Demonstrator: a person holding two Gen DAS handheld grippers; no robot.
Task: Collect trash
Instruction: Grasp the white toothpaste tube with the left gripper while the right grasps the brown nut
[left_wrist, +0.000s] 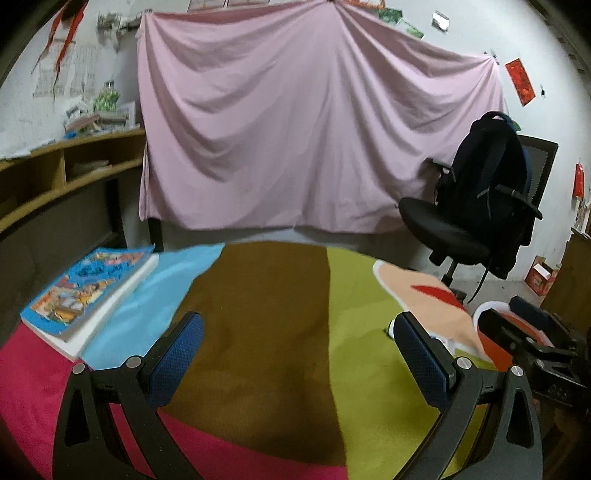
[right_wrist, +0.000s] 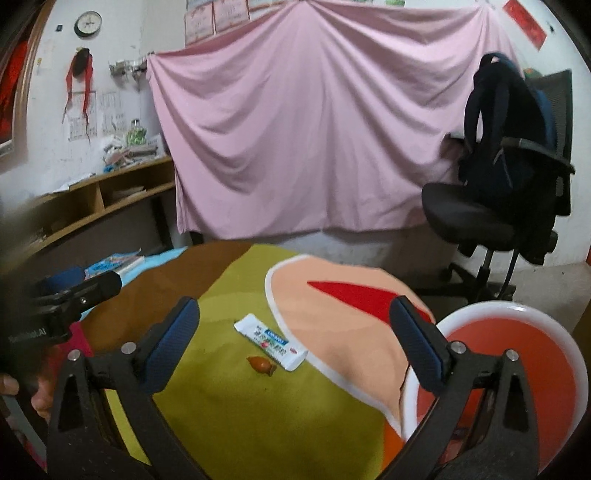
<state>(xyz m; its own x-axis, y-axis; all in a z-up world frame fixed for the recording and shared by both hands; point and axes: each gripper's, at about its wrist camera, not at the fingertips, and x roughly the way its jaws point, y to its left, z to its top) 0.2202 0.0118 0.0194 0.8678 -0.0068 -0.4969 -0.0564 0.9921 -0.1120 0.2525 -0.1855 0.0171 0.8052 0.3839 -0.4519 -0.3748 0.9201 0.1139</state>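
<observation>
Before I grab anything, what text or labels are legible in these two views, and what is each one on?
White wrapper: blue and green printing, too blurred to read.
Left tool body: white lettering, too blurred to read with certainty.
Book cover: colourful print, unreadable.
Wall clock: numerals too small.
Red wall papers and wall sheets: unreadable.
Nothing reads clearly.

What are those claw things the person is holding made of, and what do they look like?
Both are alike: the left gripper and right gripper each have two black, cut-out arms with silver bolts, ending in flat fingers padded with textured blue. White lettering shows on the left one's black body.
</observation>
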